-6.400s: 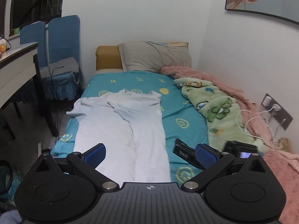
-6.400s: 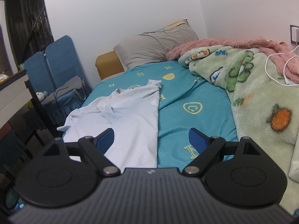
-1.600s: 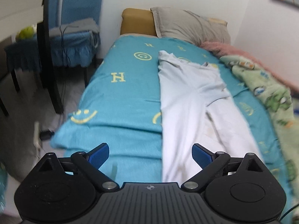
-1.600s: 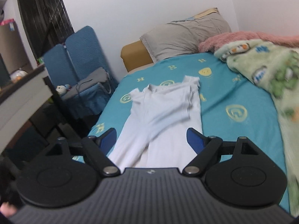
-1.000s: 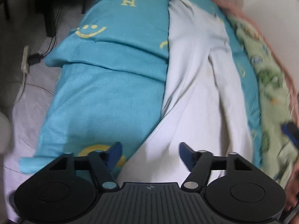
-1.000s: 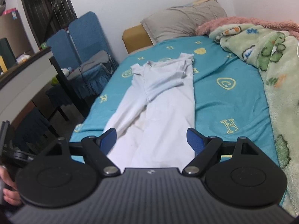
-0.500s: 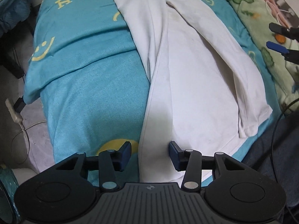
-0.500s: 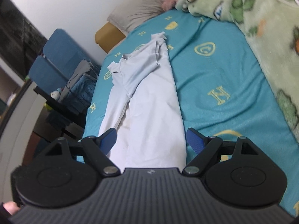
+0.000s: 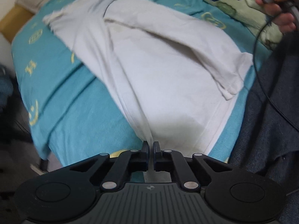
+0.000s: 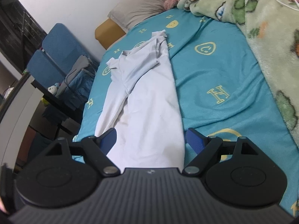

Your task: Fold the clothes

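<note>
Bedsheet blurs; left claw hides the pinched shirt hem.

I see the shirt lying lengthwise on the bed, collar end toward the pillow at the head. The blanket lies along the bed's right side, well apart from the shirt. Chairs stand left of the bed, near the head. My left tool sits at the shirt's near left corner (a ridge of cloth runs into it); my right tool sits over the hem's right part.
</note>
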`<state>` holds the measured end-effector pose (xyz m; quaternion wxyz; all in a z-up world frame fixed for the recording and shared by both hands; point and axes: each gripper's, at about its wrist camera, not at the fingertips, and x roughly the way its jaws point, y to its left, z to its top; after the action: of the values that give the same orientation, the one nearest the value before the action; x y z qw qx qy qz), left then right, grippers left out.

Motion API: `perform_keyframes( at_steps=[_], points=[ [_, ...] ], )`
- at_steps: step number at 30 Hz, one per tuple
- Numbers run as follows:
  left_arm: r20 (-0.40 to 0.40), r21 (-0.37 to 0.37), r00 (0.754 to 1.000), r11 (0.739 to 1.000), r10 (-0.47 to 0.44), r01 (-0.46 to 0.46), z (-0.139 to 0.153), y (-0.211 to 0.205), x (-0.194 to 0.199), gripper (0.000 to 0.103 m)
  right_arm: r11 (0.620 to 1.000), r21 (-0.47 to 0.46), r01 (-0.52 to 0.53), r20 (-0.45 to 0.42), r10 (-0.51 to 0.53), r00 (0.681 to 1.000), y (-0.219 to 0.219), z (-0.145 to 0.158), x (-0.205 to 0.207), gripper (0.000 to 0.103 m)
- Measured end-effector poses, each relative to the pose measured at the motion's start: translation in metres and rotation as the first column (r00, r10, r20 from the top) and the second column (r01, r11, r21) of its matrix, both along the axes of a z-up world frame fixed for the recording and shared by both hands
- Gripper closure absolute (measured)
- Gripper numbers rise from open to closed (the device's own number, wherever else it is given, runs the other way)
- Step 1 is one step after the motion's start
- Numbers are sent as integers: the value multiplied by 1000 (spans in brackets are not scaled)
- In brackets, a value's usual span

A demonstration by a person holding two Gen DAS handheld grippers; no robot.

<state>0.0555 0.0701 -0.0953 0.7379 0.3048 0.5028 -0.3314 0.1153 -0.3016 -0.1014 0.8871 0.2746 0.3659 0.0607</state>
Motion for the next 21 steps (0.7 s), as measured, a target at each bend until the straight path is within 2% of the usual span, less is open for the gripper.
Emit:
perform_keyframes(
  at_steps=[1, 6, 11, 15, 21],
  points=[
    [19, 1, 1000, 1000, -8, 8, 6, -4, -4, 99, 1000, 0, 1, 2, -1, 1000, 0, 0, 0, 20],
    [67, -73, 996, 996, 65, -60, 37, -25, -22, 100, 1000, 16, 5, 12, -6, 1000, -1, 1, 1, 20],
    [83, -176, 981, 971, 177, -160, 54, -47, -33, 100, 999, 36, 13, 0, -13, 1000, -3, -2, 1, 20],
    [74, -235, 971, 950, 228, -205, 54, -64, -42, 101, 997, 67, 28, -7, -28, 1000, -7, -4, 1, 20],
    [90, -300, 953, 920, 290, -251, 38, -84, -54, 101, 994, 108, 29, 7, -30, 1000, -10, -7, 0, 18]
  ],
)
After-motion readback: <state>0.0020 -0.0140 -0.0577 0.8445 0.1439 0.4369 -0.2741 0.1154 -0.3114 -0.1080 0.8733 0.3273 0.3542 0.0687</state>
